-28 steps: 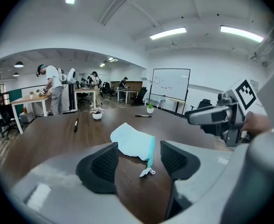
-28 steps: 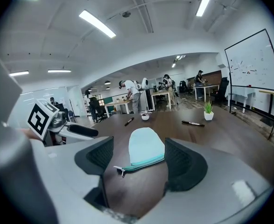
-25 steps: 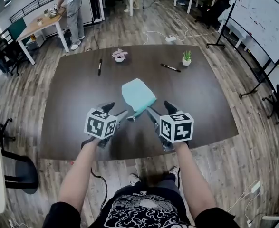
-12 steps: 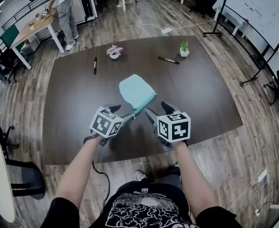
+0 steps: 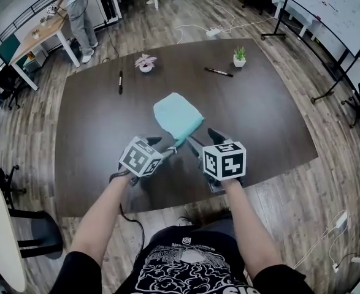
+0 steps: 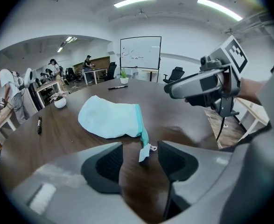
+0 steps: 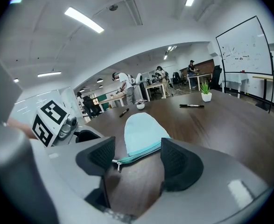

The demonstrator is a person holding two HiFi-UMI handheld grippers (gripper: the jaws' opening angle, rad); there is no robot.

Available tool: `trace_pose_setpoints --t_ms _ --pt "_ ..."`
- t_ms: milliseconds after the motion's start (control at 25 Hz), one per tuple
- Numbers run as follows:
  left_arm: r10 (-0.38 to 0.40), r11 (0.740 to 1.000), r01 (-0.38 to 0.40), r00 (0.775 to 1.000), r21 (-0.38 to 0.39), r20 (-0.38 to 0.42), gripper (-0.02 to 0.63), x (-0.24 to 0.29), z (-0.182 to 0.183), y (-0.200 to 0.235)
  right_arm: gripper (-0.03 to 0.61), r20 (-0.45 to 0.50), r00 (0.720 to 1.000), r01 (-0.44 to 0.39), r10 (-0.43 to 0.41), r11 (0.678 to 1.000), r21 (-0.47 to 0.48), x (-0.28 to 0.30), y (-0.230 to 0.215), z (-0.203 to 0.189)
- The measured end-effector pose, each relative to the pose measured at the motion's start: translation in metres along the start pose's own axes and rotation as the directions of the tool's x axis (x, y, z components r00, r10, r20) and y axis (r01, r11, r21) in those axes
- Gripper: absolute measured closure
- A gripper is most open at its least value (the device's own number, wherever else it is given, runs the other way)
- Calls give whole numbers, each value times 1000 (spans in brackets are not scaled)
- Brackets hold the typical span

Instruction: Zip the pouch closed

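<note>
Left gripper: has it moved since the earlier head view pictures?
Yes: the left gripper has advanced toward the pale turquoise fabric pouch; its jaws have just been closing, zipper tab between them, untouched.

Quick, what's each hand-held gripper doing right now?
Left hand-held gripper: open, jaws have just been closing, pouch's zip tab between them, not gripped.
Right hand-held gripper: open, jaws have just been closing slightly, pouch's zip edge between them, not gripped.

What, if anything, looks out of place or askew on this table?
Little stands out: the pouch lies at a slant on the table, its zipper tail sticking out past the corner. Nothing spilled or damaged.
</note>
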State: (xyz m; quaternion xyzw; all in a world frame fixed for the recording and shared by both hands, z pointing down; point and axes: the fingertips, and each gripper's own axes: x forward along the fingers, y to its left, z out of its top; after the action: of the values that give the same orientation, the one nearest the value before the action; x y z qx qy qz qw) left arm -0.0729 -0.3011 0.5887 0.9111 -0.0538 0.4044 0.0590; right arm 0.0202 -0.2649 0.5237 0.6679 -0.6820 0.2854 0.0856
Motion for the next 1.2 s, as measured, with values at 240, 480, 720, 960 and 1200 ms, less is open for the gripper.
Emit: trace_pose_setpoints --t_ms 240,480,720,960,1200 --pt "-48 998 49 998 30 -43 401 12 -8 -3 272 -1 1000 24 -24 1000 17 3 -7 -1" --pt "-72 996 76 994 55 -77 451 24 -18 -6 272 -2 999 51 -51 998 33 0 -17 -7" --pt "-92 995 93 994 19 -56 558 27 -17 -5 272 -11 998 66 -65 997 41 -3 -21 -10" --pt "-109 992 108 994 -62 -5 589 25 -12 -6 272 -23 998 59 -58 997 40 -4 -24 -14" --pt "-110 982 118 992 -145 63 591 15 0 -4 272 -26 999 36 -35 999 20 -3 -21 -11"
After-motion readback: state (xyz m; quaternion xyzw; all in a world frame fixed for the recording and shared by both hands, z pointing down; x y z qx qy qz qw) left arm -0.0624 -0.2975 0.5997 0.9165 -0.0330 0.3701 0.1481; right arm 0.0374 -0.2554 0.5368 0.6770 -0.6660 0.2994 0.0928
